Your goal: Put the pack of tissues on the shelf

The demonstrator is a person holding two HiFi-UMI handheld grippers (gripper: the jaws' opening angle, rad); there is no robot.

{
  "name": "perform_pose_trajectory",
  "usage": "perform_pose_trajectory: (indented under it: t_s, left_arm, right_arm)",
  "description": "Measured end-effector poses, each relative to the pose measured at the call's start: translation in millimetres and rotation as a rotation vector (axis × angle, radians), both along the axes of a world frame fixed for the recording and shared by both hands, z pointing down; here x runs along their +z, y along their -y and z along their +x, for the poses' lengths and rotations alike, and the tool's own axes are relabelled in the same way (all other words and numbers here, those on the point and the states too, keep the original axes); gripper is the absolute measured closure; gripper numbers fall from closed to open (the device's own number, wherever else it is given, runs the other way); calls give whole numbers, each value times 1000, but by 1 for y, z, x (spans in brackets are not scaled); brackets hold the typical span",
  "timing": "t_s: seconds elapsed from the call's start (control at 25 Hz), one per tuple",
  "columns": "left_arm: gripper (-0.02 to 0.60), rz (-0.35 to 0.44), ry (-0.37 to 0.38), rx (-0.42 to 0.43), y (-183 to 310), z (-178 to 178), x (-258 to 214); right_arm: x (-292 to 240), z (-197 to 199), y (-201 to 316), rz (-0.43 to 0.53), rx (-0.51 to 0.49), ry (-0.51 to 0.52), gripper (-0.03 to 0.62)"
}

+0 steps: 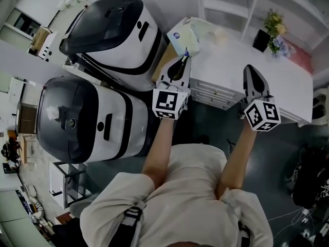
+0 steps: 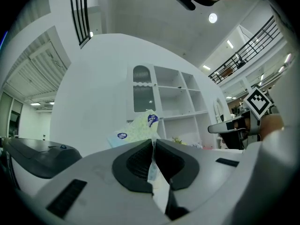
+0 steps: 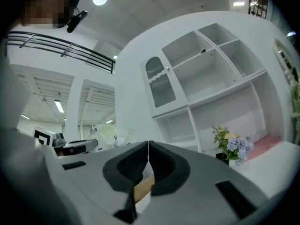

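Observation:
The pack of tissues (image 1: 184,39), pale green with blue round labels, hangs in the air over the left end of the white counter (image 1: 231,60). My left gripper (image 1: 184,56) is shut on the pack's thin wrapper edge. In the left gripper view the pack (image 2: 136,129) sticks up past the closed left gripper (image 2: 153,142), with the white shelf unit (image 2: 173,107) behind it. My right gripper (image 1: 249,69) is shut and empty over the counter. In the right gripper view, the shut right gripper (image 3: 148,143) faces the empty shelf compartments (image 3: 211,78).
Two large black-and-white machines (image 1: 115,35) (image 1: 87,117) stand left of the counter. A pot of flowers (image 1: 272,32) sits on the counter's far right, also the flowers (image 3: 232,144) in the right gripper view. The counter has drawers (image 1: 213,94) along its front.

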State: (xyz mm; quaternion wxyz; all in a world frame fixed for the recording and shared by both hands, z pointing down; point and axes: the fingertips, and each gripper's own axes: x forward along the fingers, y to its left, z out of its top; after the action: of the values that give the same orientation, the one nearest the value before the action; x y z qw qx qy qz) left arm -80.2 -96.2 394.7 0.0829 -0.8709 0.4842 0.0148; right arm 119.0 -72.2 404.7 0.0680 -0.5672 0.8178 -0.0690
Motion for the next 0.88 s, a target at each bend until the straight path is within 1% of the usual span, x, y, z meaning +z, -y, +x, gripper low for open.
perform_pose_trajectory:
  t_s: [0.24, 0.36, 0.48, 0.64, 0.88]
  left_arm:
    - [569, 23, -3, 33, 32, 11, -8]
    - [569, 31, -9, 66, 46, 21, -12]
    - [569, 18, -9, 103, 63, 32, -12]
    - [570, 6, -24, 133, 94, 42, -11]
    - [569, -10, -49, 177, 150, 62, -9]
  right_arm:
    - [0, 11, 26, -2, 32, -6, 525]
    - [3, 17, 43, -9, 50, -3, 525]
    - [10, 17, 64, -30, 59, 1, 525]
    - [17, 13, 94, -58, 57, -12, 525]
    - [16, 24, 140, -76, 82, -29, 525]
